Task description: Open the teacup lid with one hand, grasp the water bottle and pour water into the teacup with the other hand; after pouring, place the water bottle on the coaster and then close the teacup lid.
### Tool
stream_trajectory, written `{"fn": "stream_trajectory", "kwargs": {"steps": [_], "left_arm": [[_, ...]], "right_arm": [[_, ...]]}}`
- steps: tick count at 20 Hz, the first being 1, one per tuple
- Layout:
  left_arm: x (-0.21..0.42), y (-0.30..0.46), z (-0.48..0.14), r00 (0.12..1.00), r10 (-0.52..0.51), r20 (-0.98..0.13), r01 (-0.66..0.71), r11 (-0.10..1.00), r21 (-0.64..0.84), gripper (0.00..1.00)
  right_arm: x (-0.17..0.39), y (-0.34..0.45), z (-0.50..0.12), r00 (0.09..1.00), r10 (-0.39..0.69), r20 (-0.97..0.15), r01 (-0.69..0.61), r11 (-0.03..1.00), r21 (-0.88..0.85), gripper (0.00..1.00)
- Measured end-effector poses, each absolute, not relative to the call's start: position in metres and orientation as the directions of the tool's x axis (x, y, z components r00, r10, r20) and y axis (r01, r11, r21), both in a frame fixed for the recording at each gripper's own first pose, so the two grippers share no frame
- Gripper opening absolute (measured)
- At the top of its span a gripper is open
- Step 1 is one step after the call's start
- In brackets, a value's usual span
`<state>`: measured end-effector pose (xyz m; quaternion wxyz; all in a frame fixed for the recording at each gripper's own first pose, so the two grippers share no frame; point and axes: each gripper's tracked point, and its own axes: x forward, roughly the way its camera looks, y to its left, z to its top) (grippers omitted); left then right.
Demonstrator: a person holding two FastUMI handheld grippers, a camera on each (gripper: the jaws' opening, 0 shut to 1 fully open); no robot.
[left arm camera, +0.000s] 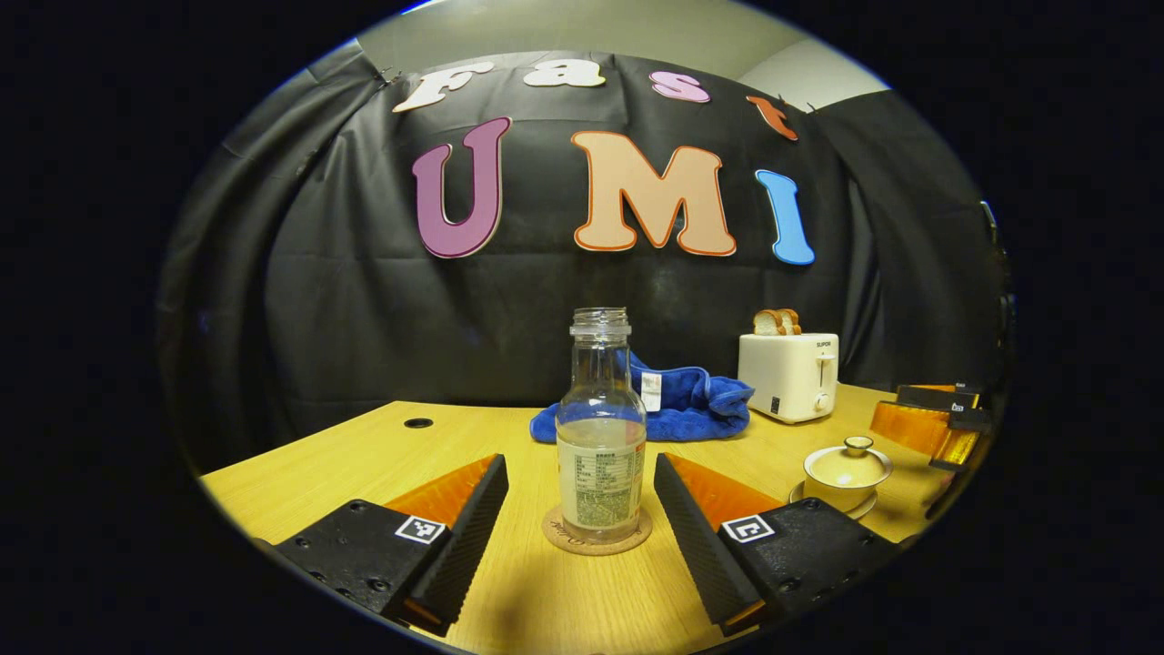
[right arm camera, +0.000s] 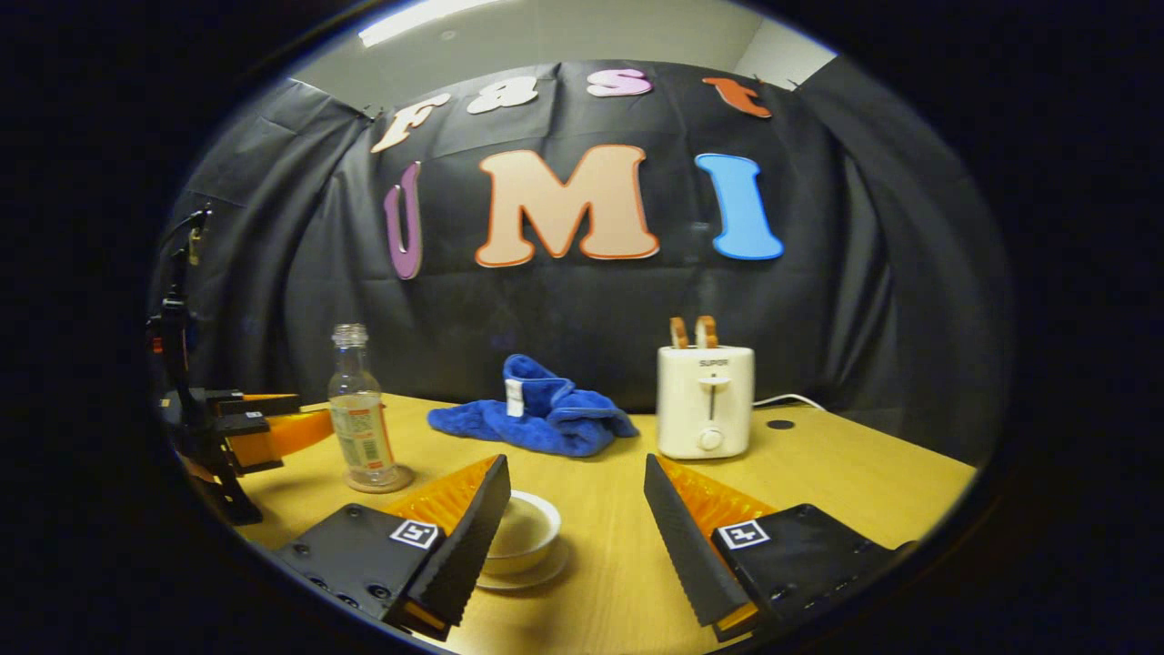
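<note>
On the wooden table [left arm camera: 300, 464], catalogued as I see it from my remote station: water bottle [left arm camera: 600, 437], uncapped, partly filled, upright on the round coaster [left arm camera: 596, 539], standing between my left gripper [left arm camera: 578, 496] fingers, which are spread wide and clear of the glass on both sides; teacup [left arm camera: 846, 473] with its knobbed lid [left arm camera: 856, 446] seated, on a saucer, to the right of the bottle in the left gripper view; right gripper [right arm camera: 576, 509], released and holding nothing, hovering just over the teacup [right arm camera: 520, 532], whose lid I cannot make out in the right gripper view, partly hidden behind one finger; blue towel [right arm camera: 536, 414] and white toaster [right arm camera: 705, 400] with bread at the back, well apart from the work. Step in hand, as I judge it: lid off first; I would centre the right fingers on the knob, close gently, lift straight up; then I would close the left squarely on the bottle's body, low enough to keep the pour steady.
</note>
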<state>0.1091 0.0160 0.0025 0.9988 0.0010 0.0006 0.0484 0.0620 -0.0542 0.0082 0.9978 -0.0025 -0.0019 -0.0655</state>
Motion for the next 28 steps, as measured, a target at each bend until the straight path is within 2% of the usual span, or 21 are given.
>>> {"fn": "stream_trajectory", "kwargs": {"steps": [4,8,9,14,15,18,19,20,23,24,27,28], "left_arm": [[0.092,0.037,0.003,0.973,0.232,0.001,-0.232,0.973,0.007,0.94],[0.077,0.058,0.002,0.926,0.379,-0.003,-0.379,0.925,0.011,0.94],[0.076,0.058,0.002,0.922,0.387,-0.003,-0.387,0.922,0.01,0.94],[0.079,0.046,0.002,0.947,0.322,0.001,-0.322,0.947,0.007,0.94],[0.078,0.048,0.002,0.945,0.326,0.0,-0.326,0.945,0.008,0.94],[0.078,0.051,0.001,0.939,0.344,0.0,-0.344,0.939,0.008,0.94],[0.078,0.051,0.003,0.938,0.345,0.001,-0.345,0.938,0.008,0.94],[0.078,0.051,0.002,0.938,0.345,0.0,-0.345,0.938,0.009,0.94],[0.074,0.057,0.001,0.928,0.372,0.001,-0.372,0.928,0.009,0.94],[0.073,0.057,0.002,0.926,0.378,-0.001,-0.378,0.926,0.009,0.94],[0.072,0.056,0.001,0.926,0.377,-0.002,-0.377,0.926,0.008,0.94],[0.073,0.056,0.001,0.927,0.375,-0.003,-0.375,0.927,0.008,0.94]], "right_arm": [[0.039,-0.107,0.011,0.929,-0.37,0.018,0.37,0.929,-0.009,0.94],[0.031,-0.122,0.012,0.89,-0.455,0.022,0.455,0.89,-0.012,0.92],[0.03,-0.123,0.011,0.887,-0.461,0.021,0.461,0.887,-0.012,0.94],[0.03,-0.123,0.011,0.888,-0.459,0.024,0.459,0.888,-0.012,0.94],[0.031,-0.123,0.011,0.889,-0.457,0.024,0.457,0.889,-0.012,0.92],[0.032,-0.119,0.011,0.897,-0.441,0.022,0.441,0.897,-0.011,0.94],[0.032,-0.12,0.011,0.897,-0.441,0.024,0.441,0.897,-0.012,0.92],[0.031,-0.121,0.011,0.896,-0.444,0.022,0.444,0.896,-0.012,0.94],[0.029,-0.124,0.011,0.889,-0.458,0.026,0.458,0.889,-0.012,0.94],[0.028,-0.125,0.012,0.887,-0.461,0.025,0.461,0.887,-0.012,0.92],[0.029,-0.124,0.011,0.887,-0.46,0.025,0.461,0.888,-0.012,0.94],[0.028,-0.125,0.011,0.888,-0.46,0.025,0.46,0.888,-0.012,0.92]]}}
